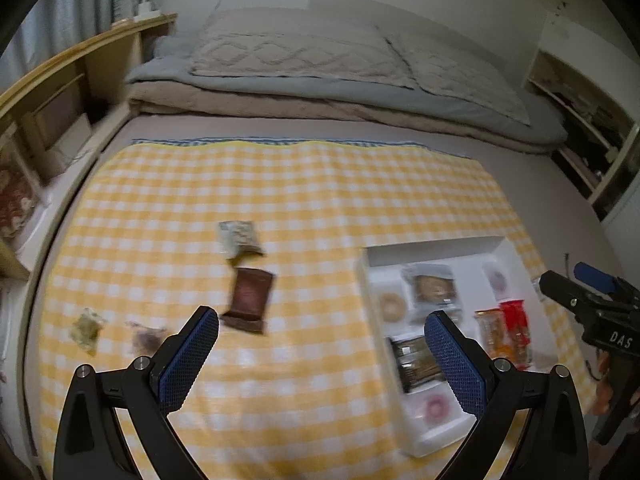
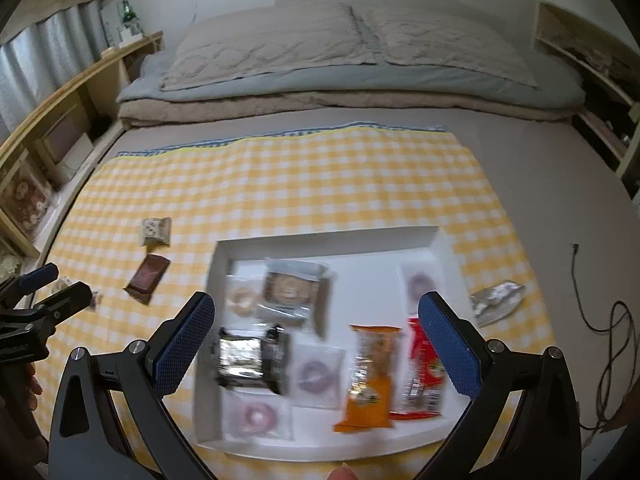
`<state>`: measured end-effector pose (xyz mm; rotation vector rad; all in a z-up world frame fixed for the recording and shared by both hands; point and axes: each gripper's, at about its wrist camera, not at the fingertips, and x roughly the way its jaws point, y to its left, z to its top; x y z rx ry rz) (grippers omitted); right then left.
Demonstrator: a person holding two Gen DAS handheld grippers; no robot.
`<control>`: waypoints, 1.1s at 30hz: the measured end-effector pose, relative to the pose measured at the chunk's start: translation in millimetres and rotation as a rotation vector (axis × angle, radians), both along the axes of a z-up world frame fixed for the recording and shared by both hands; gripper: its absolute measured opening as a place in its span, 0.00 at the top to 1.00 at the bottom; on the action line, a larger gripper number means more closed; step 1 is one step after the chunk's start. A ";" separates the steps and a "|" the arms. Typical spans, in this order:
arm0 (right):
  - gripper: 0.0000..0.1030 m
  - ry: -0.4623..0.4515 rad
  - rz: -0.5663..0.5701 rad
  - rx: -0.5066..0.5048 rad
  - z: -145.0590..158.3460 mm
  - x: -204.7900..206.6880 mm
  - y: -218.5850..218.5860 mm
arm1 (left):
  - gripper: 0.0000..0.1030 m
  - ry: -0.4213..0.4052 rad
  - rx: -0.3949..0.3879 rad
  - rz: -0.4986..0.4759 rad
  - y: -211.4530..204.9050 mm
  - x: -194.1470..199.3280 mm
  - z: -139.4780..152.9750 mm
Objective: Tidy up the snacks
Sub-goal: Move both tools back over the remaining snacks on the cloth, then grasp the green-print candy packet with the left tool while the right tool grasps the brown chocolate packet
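Note:
A white box (image 2: 440, 246) lies on a yellow checked cloth (image 2: 300, 184) and holds several wrapped snacks: an orange packet (image 2: 370, 376), a red packet (image 2: 424, 368), a dark packet (image 2: 250, 356), donuts and a cookie. My right gripper (image 2: 316, 312) is open and empty above the box. My left gripper (image 1: 322, 328) is open and empty above the cloth, left of the box (image 1: 370, 264). A brown packet (image 1: 250, 298), a pale packet (image 1: 240, 238) and two small packets (image 1: 86, 328) lie loose on the cloth.
The cloth lies on a bed with folded bedding and pillows (image 1: 300, 60) at the far end. A wooden shelf (image 1: 60, 92) runs along the left. A silver wrapper (image 2: 496, 298) and a black cable (image 2: 604, 320) lie right of the box.

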<state>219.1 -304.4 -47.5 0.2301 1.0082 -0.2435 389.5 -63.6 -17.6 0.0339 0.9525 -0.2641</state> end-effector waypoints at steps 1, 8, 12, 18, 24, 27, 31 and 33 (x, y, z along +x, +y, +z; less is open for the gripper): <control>0.00 -0.002 0.006 0.007 -1.2 4.1 6.2 | 0.00 -0.004 0.008 0.011 8.5 -0.9 0.7; 0.00 -0.005 0.079 0.038 -10.6 30.1 52.7 | 0.00 -0.015 0.040 0.118 76.0 -5.5 2.7; 0.00 0.005 0.122 0.057 -19.4 47.1 80.5 | 0.00 -0.013 0.041 0.177 108.0 -6.5 1.5; 0.00 0.004 0.156 0.124 -33.7 78.1 119.0 | 0.00 -0.003 0.044 0.277 159.2 -3.7 -7.6; 0.00 0.055 0.153 0.215 -62.1 116.7 150.8 | 0.00 0.035 0.059 0.351 196.0 10.6 -28.6; 0.00 0.101 0.133 0.243 -82.8 133.6 160.8 | 0.01 0.050 0.076 0.379 208.4 26.5 -43.0; 0.00 0.161 0.102 0.277 -112.7 151.7 168.5 | 0.08 0.090 0.097 0.402 218.0 51.0 -66.5; 0.00 0.200 0.088 0.307 -130.7 160.0 171.1 | 0.11 0.106 0.119 0.400 220.6 65.2 -79.7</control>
